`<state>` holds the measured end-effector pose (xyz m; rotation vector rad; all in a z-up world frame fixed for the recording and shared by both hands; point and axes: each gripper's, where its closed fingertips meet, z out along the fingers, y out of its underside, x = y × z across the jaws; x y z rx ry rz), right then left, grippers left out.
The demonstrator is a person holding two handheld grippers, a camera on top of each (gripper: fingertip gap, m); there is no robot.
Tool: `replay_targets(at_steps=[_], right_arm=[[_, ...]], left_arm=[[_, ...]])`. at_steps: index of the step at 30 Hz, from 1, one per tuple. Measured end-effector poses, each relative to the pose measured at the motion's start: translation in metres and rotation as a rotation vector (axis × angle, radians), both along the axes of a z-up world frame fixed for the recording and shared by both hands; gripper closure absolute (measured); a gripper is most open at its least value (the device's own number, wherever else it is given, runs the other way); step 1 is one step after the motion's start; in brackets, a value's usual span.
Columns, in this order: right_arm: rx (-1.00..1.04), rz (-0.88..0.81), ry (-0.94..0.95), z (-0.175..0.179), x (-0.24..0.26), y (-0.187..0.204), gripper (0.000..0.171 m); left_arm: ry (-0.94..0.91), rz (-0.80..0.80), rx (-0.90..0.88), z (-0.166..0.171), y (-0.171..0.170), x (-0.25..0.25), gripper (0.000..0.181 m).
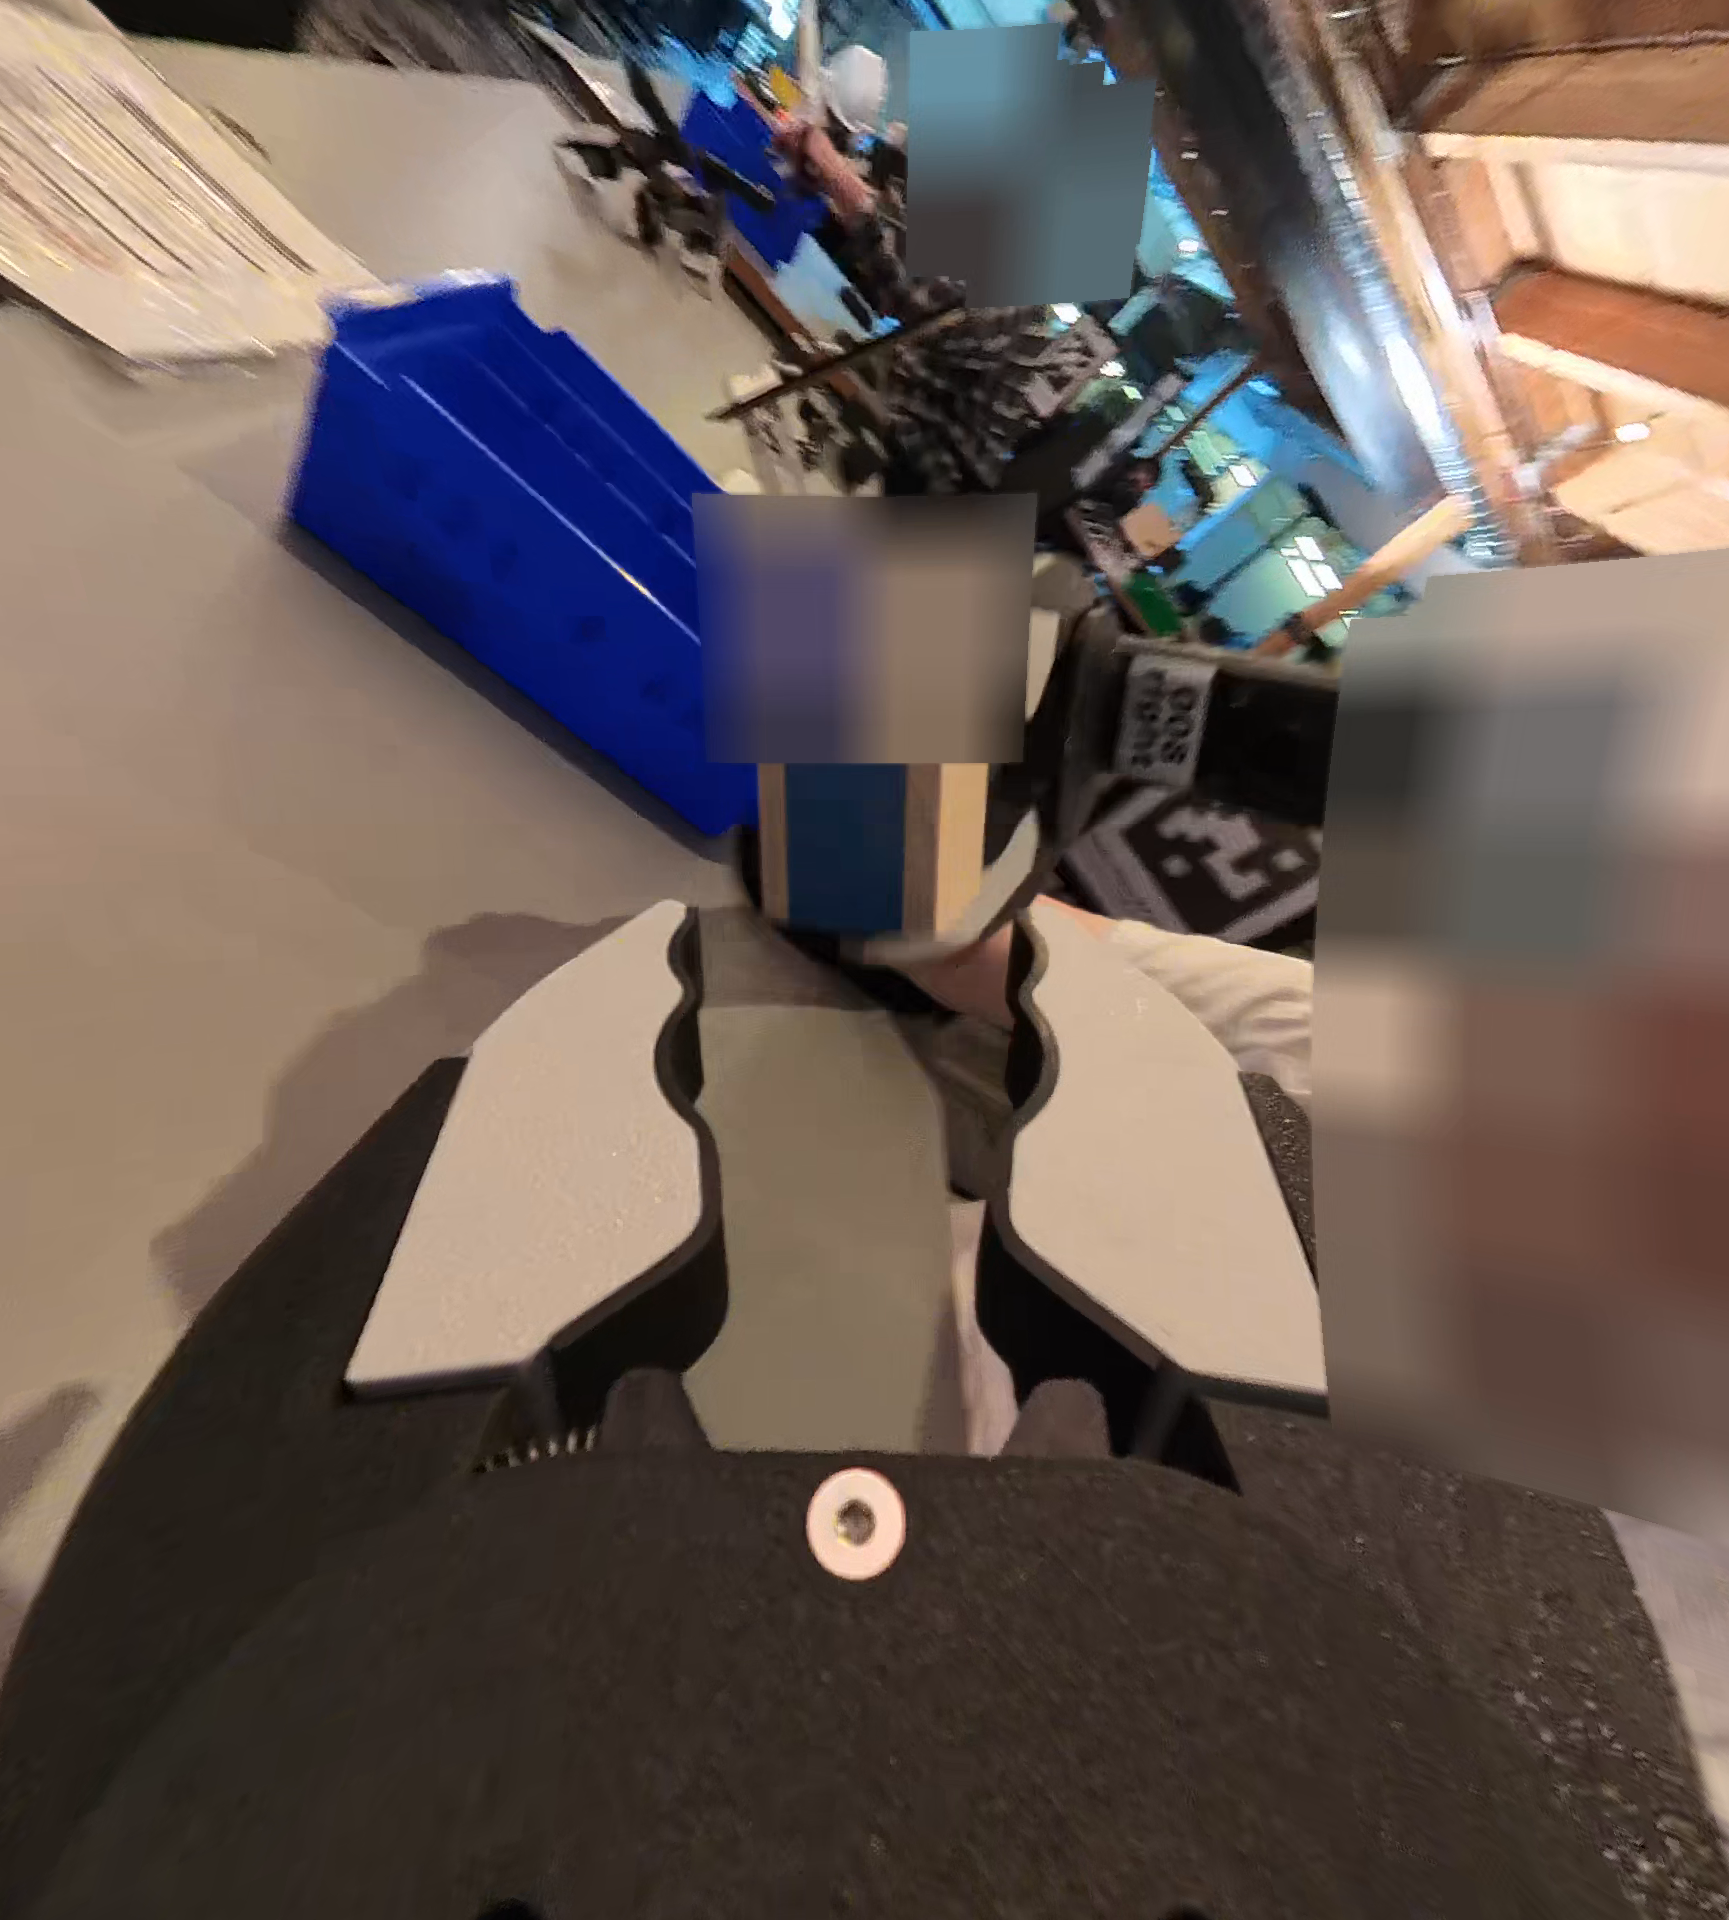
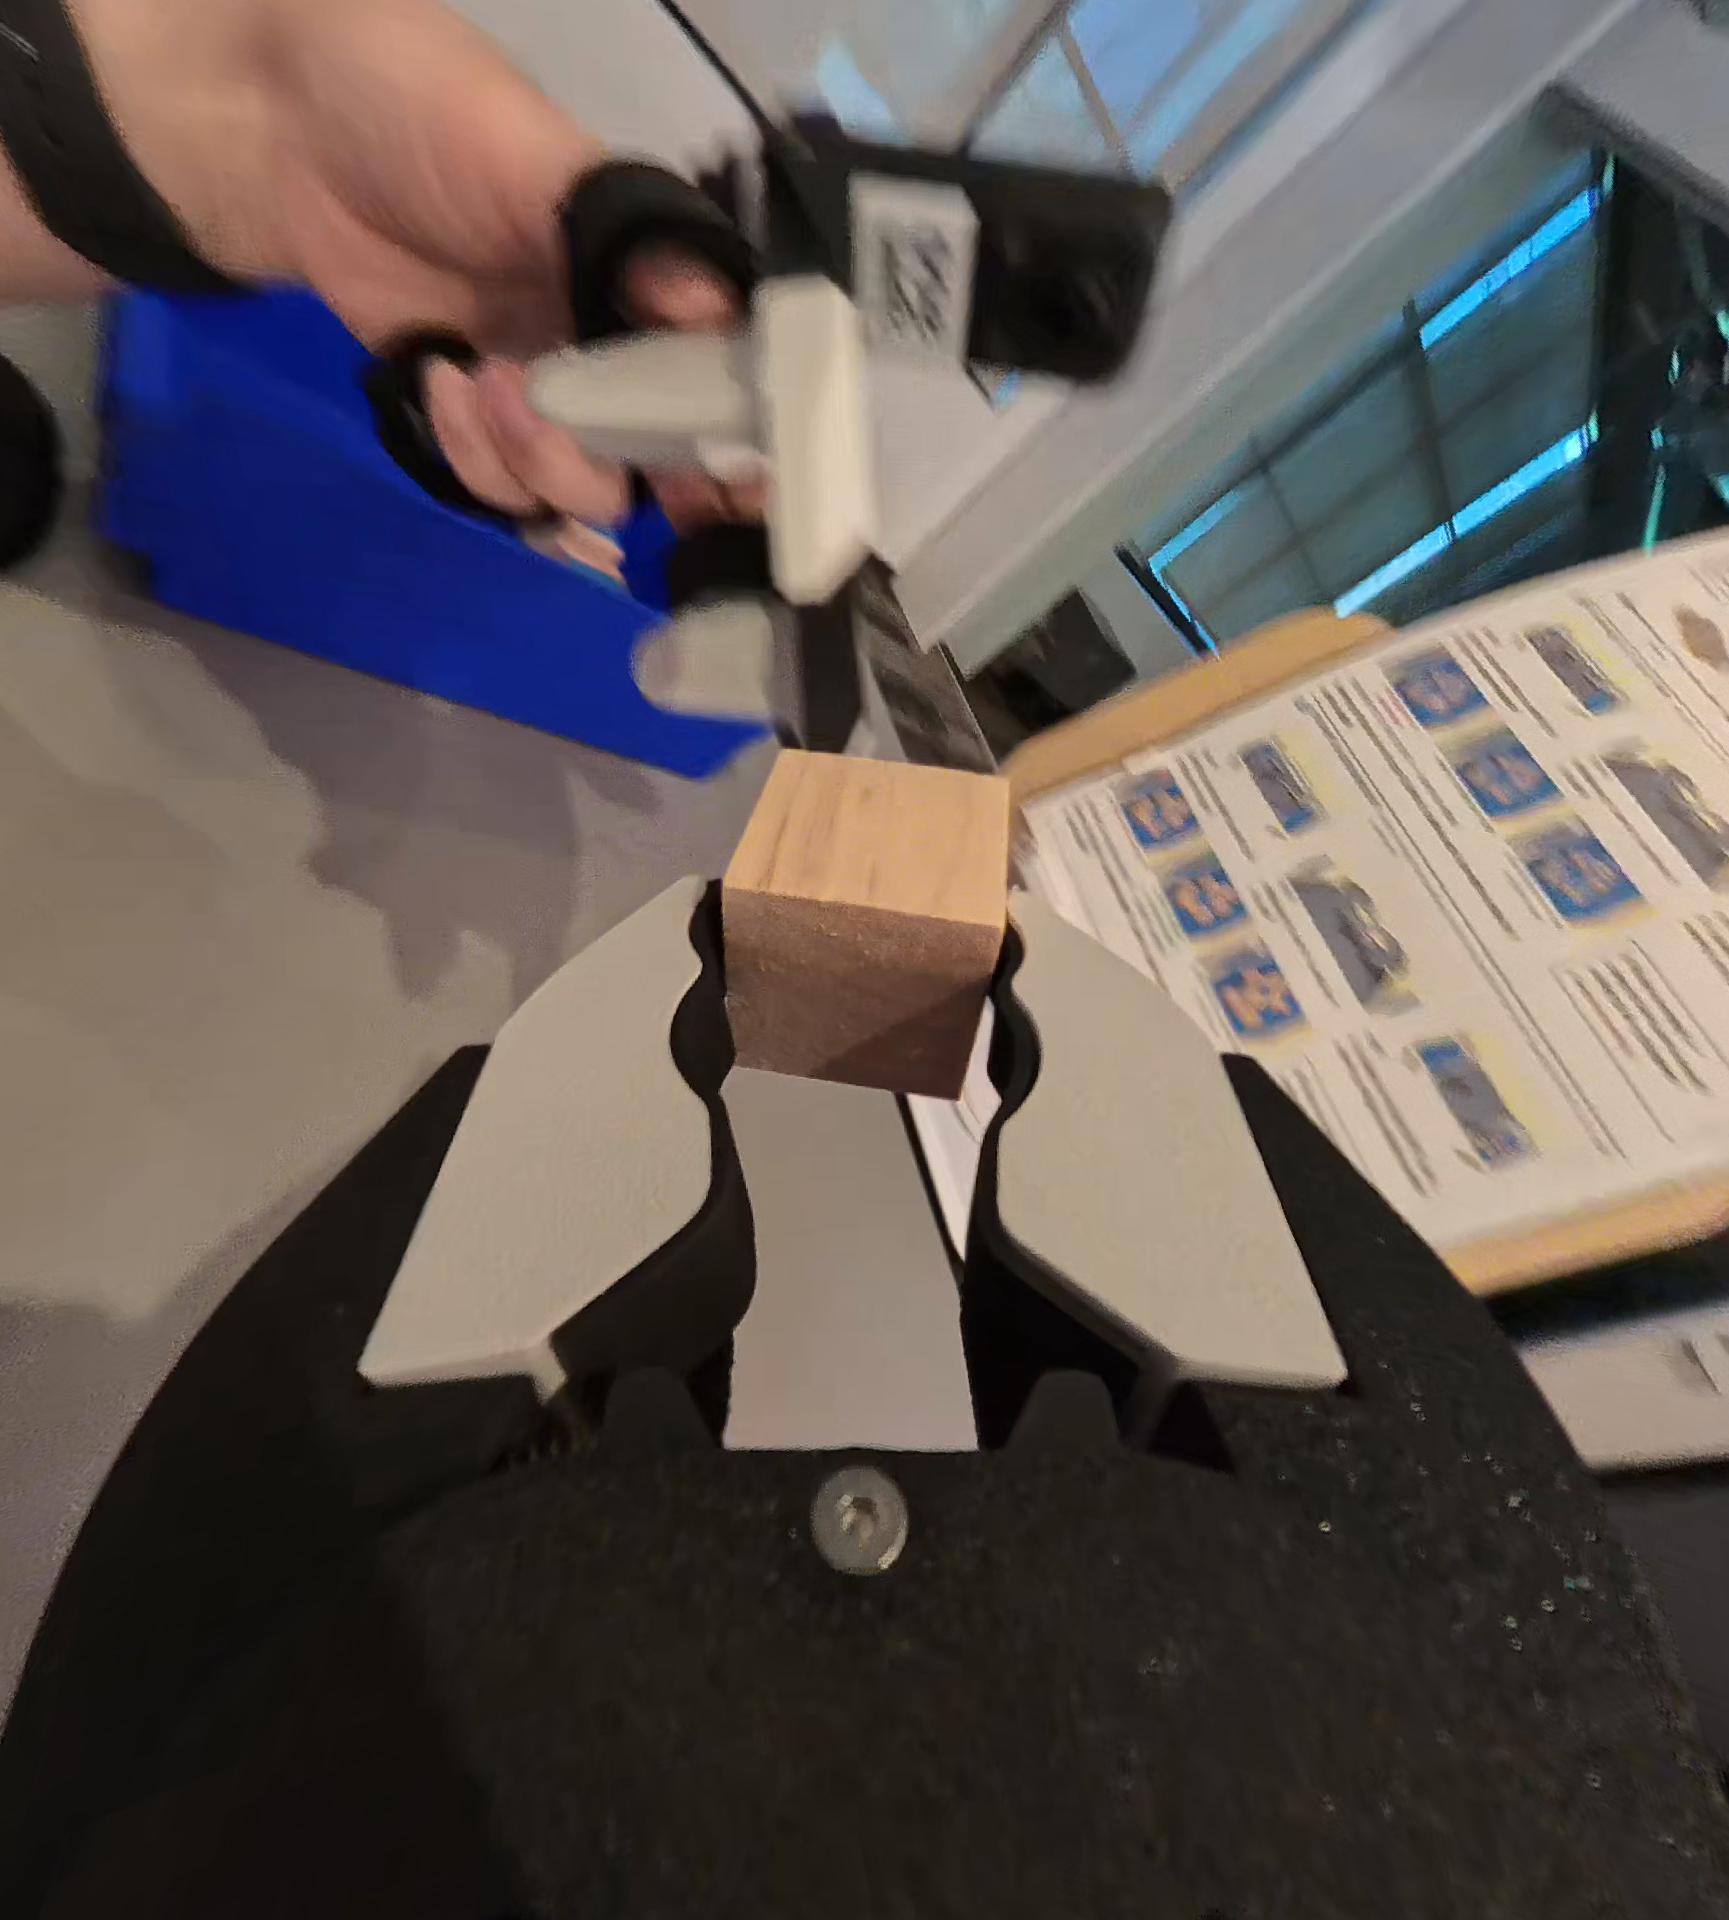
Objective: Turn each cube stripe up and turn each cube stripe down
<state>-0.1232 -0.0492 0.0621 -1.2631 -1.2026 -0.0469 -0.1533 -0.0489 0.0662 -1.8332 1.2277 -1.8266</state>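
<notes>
My right gripper (image 2: 860, 935) is shut on a wooden cube (image 2: 865, 894) and holds it above the grey table (image 2: 164, 883). Only plain wood faces show in the right wrist view. In the left wrist view the same cube (image 1: 844, 852) shows a face with a wide blue stripe, turned toward the camera, with one finger (image 1: 995, 894) of the right gripper against its side. My left gripper (image 1: 855, 935) is open and empty, its tips just short of the cube. It also shows blurred in the right wrist view (image 2: 611, 530), held by a hand (image 2: 320, 208).
A blue plastic bin (image 1: 507, 582) stands on the table behind the cube, and also shows in the right wrist view (image 2: 320, 540). Printed sheets on a wooden board (image 2: 1462, 883) lie at the right, and show at the top left in the left wrist view (image 1: 60, 177).
</notes>
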Motion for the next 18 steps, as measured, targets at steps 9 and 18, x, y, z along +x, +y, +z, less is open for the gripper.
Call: replay_targets(at_steps=[9,18], right_arm=[[-0.604,-0.956,0.341,-0.017,0.321,0.012,0.124],[-1.013,-1.408,0.373,-0.143,0.430,-0.007,0.124]], left_arm=[[0.039,0.342,0.270,0.032,0.045,-0.055,0.130],[0.103,0.314,0.267,0.020,0.040,-0.049,0.134]])
